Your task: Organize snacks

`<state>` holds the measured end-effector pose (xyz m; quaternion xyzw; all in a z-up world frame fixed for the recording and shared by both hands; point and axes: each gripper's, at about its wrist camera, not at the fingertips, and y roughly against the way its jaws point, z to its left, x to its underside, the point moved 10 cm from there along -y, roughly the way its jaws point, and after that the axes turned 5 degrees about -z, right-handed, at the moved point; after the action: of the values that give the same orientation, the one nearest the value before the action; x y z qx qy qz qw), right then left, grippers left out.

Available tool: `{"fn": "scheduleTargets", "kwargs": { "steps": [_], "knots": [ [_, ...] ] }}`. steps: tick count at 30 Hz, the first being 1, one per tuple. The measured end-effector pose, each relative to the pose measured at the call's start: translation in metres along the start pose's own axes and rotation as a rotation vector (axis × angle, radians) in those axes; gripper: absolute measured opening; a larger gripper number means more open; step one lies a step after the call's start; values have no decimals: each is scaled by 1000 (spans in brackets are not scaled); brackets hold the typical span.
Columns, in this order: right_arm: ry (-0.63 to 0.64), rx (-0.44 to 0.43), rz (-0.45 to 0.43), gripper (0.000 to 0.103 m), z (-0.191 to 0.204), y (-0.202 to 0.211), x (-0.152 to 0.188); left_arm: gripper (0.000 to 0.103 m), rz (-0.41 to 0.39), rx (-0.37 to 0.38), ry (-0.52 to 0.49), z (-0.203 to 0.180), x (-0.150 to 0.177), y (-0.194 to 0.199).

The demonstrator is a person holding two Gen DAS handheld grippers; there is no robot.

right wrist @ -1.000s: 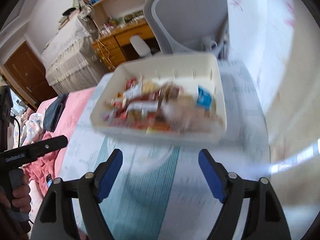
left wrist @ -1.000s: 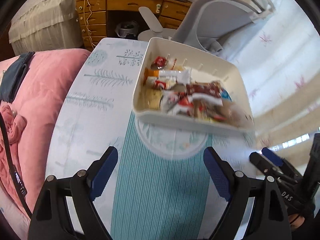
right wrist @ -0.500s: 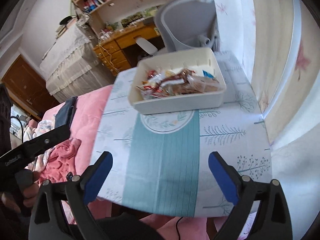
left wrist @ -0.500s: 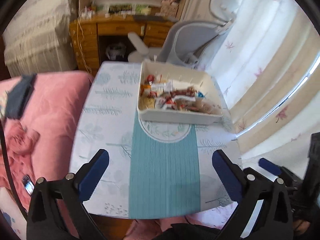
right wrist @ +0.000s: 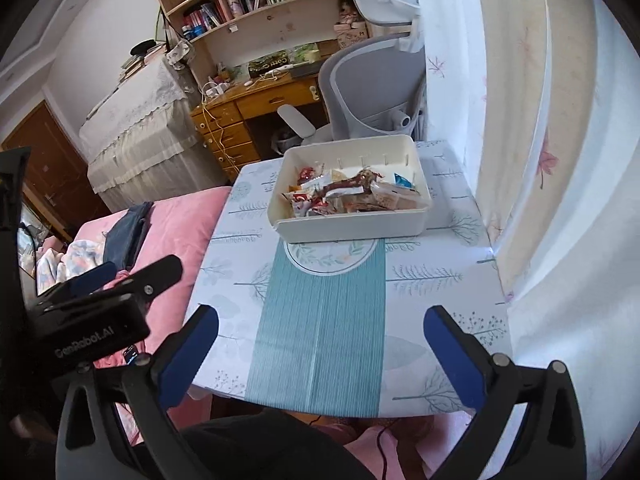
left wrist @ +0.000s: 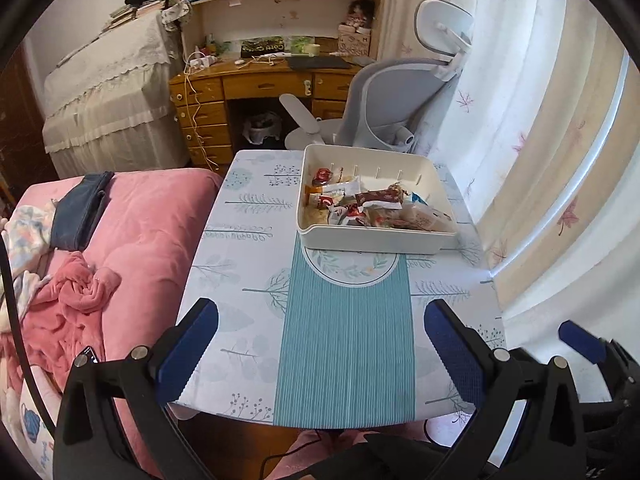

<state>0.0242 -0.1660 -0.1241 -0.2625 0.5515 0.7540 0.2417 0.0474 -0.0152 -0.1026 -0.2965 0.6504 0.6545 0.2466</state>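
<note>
Left wrist view first: my left gripper (left wrist: 320, 344) is spread as wide as it goes, nothing between the blue pads (left wrist: 188, 348), just hanging over the near end of the table (left wrist: 224, 280). The landmark for everything is the white bin (left wrist: 380, 240) at the far end of that table. It sits right on the top end of the teal striped runner (left wrist: 344, 344), partly covering the round leafy print there. All the snacks (left wrist: 372, 204) are piled inside it, a jumble of red, white and brownish wrappers, plus one small blue packet (right wrist: 402, 180) toward its right side. Can't read any labels, too small.

Behind the bin is a grey office chair (left wrist: 400, 92), and beyond that a wooden desk (left wrist: 256, 88) with a bookshelf above it. Left of the bin, past the table edge, there's the pink bedding (left wrist: 152, 232) with a dark blue garment (left wrist: 80, 212) lying on it. Right of the bin is a curtain (left wrist: 520, 120) with a leaf pattern.

Right wrist view shows pretty much the same deal: my right gripper (right wrist: 320, 340) has its jaws still easing apart and already very wide, with nothing between them, well short of the bin on the near side. The left gripper's black body shows at the left edge of that view, also clear of the bin. Neither one touches anything.
</note>
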Motion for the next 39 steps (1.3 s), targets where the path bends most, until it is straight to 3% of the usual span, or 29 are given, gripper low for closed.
{"fn": "scheduleTargets", "kwargs": {
  "steps": [15, 39],
  "knots": [
    [-18, -4, 5, 103, -7, -4, 0, 102, -53, -23, -24, -12, -11, 3],
    [-28, -15, 44, 103, -18, -22, -6, 102, -53, -32, -47, -21, -20, -8]
  ]
}}
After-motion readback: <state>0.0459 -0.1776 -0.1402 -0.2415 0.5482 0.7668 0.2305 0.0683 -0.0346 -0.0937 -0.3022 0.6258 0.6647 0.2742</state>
